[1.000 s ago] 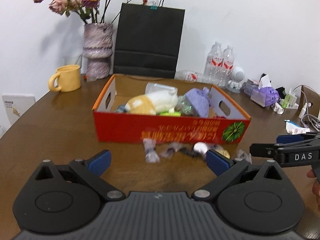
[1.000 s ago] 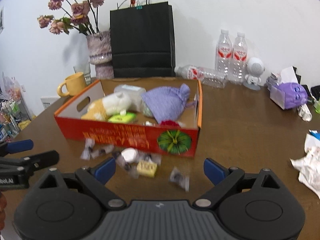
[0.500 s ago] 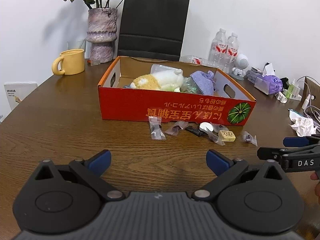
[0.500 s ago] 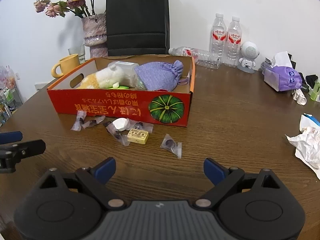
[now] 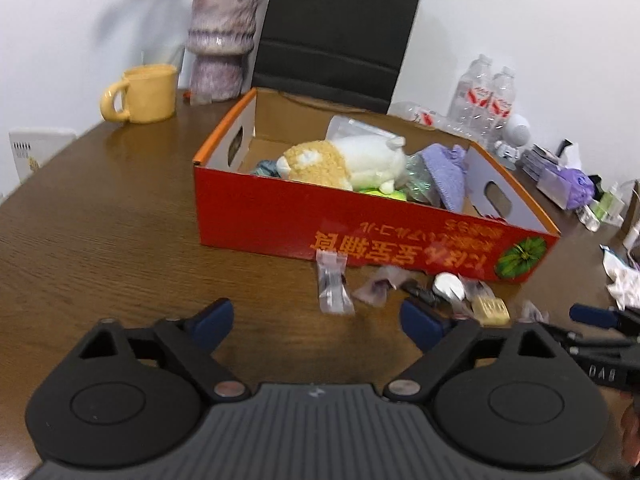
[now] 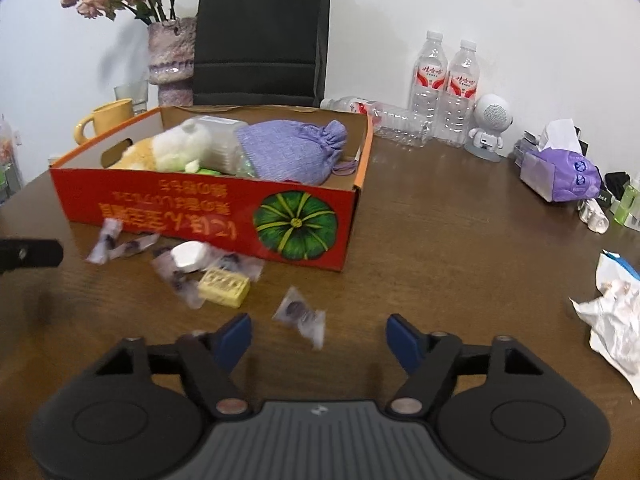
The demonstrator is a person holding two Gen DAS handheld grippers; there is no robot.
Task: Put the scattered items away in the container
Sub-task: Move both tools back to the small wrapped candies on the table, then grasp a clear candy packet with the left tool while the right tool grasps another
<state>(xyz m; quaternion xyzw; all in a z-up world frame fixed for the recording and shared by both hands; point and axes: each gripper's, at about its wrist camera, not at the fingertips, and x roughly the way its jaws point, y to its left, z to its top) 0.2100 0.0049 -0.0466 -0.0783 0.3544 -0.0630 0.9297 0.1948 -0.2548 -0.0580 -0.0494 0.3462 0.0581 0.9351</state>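
Note:
A red cardboard box (image 5: 360,220) (image 6: 200,204) stands on the brown table, holding a plush toy (image 5: 344,160) and a purple pouch (image 6: 292,148). Small items lie scattered along its front: clear packets (image 5: 332,284), a white round piece (image 6: 188,256) and a yellow block (image 6: 224,288). My left gripper (image 5: 316,320) hangs low over the table, its jaws closing, with a clear packet just ahead of the tips and untouched. My right gripper (image 6: 318,336) is also closing, and a small clear packet (image 6: 300,314) lies at the mouth of its jaws, with the pads off it.
A yellow mug (image 5: 144,94), a vase (image 5: 222,40) and a black paper bag (image 6: 260,36) stand behind the box. Water bottles (image 6: 444,88), a white robot toy (image 6: 490,128) and a purple tissue box (image 6: 560,172) sit at the right. Crumpled paper (image 6: 616,320) lies near the right edge.
Both grippers have sunk toward the table and come closer to the scattered packets. Both pairs of jaws stand narrower than before.

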